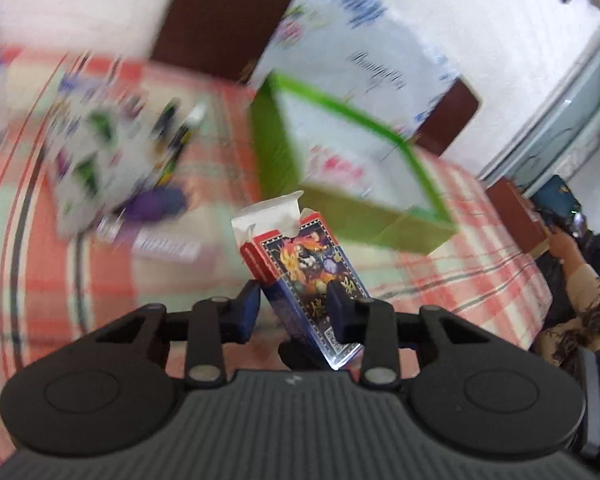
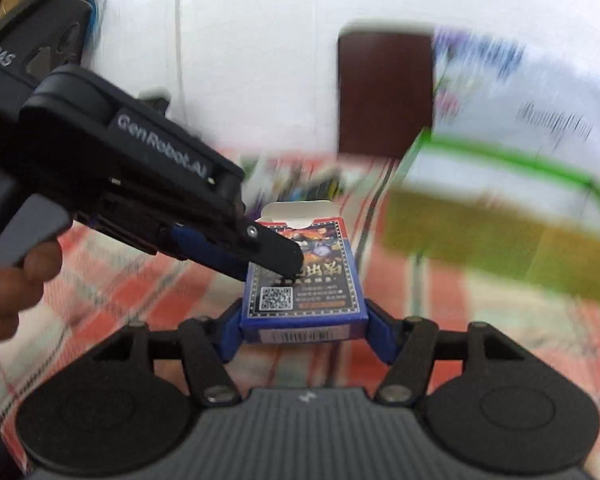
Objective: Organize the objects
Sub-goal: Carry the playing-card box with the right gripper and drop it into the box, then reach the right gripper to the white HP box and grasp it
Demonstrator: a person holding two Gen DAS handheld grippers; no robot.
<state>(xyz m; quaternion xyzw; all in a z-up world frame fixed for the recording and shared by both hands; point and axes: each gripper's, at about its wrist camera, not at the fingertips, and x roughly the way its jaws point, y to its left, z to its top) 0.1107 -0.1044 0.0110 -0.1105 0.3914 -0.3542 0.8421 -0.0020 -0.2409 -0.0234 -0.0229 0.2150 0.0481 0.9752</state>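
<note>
both grippers on one card box above the checked cloth

the card box [image 2: 303, 280], top flap open, sits upright between the right gripper [image 2: 303, 320] pads, clamped at its base; the left gripper [image 1: 294, 312] pinches its narrow sides from the left. the green-rimmed carton [image 2: 499, 216] lies behind the box, to its right.

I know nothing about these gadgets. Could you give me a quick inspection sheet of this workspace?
Surface: plaid cloth, red and pale.
Job's things: card box, top flap open, lifted off the cloth; green-rimmed carton behind it.
Clutter: blurred heap of pens and packets.
Grippers: left gripper pinches the card box's faces; right gripper clamps its lower sides.
Cables: thin white cord on the wall.
Surroundings: white wall, dark brown panel, a person's patterned sleeve.
</note>
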